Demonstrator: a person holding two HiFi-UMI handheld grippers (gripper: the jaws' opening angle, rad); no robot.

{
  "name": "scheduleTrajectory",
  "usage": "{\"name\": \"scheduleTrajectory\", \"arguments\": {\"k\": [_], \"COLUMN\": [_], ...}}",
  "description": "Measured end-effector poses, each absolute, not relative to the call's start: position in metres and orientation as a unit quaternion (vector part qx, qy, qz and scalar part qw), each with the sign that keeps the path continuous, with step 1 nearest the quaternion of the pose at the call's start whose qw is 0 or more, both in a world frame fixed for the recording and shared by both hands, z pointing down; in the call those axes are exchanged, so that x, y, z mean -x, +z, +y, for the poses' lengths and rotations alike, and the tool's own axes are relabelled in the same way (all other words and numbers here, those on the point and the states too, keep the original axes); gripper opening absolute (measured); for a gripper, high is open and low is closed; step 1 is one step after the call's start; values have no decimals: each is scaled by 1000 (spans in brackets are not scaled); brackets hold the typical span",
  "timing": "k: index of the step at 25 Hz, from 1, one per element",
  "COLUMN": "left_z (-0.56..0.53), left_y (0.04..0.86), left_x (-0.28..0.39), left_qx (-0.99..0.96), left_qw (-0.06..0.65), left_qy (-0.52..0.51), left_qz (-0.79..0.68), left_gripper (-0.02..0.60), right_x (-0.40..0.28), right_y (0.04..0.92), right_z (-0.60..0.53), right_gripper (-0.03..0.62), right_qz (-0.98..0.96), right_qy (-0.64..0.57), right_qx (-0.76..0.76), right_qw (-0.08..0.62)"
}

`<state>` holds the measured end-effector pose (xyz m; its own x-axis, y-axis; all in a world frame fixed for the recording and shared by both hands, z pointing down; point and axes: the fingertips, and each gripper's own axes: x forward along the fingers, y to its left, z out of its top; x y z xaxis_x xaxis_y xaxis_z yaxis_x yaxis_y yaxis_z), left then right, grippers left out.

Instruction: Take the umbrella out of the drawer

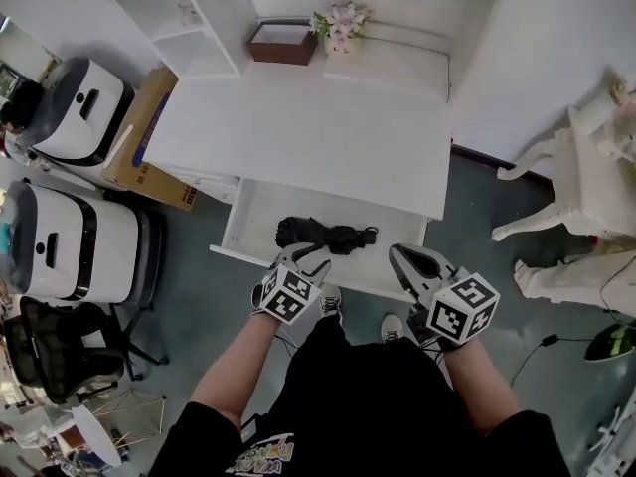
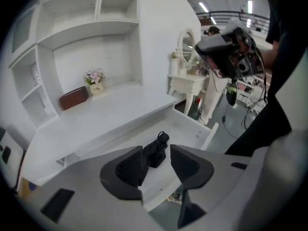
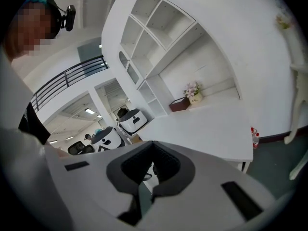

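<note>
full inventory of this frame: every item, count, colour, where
desk: 1, white, centre
drawer: 1, white, pulled open under desk
umbrella: 1, black, folded, lying in drawer
box: 1, brown, back of desk
flowers: 1 bunch, pink, beside box
shelves: 1 unit, white, behind desk
cardboard box: 1, tan, left of desk
machines: 2, white and black, far left
office chair: 1, black, lower left
dressing table: 1, white, right
left gripper: grey, open, over drawer front
right gripper: grey, shut, empty
</note>
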<state>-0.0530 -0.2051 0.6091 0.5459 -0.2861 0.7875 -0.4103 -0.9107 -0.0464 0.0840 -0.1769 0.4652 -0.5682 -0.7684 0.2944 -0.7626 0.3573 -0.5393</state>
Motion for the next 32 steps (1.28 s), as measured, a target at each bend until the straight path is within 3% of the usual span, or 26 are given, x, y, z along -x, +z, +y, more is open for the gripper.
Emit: {"name": "scheduleTrajectory", "arguments": {"k": [11, 22, 32], "left_z": [-233, -250, -249], "left_y": [695, 747, 774], "left_x": [53, 45, 37], "left_qx": [-827, -796, -778], "left_qw": [-66, -127, -142], "left_qy": [558, 586, 596], "left_qz": [-18, 82, 136], "left_gripper": [219, 250, 265], "right_x": [-86, -89, -93], "right_y": [492, 516, 523], "right_z": [-186, -180, -178], "right_gripper": [2, 2, 2], "right_qz": [766, 703, 674], "right_qy": [-354, -387, -400], "right_qx": [536, 597, 621], "right_qw": [14, 26, 25]}}
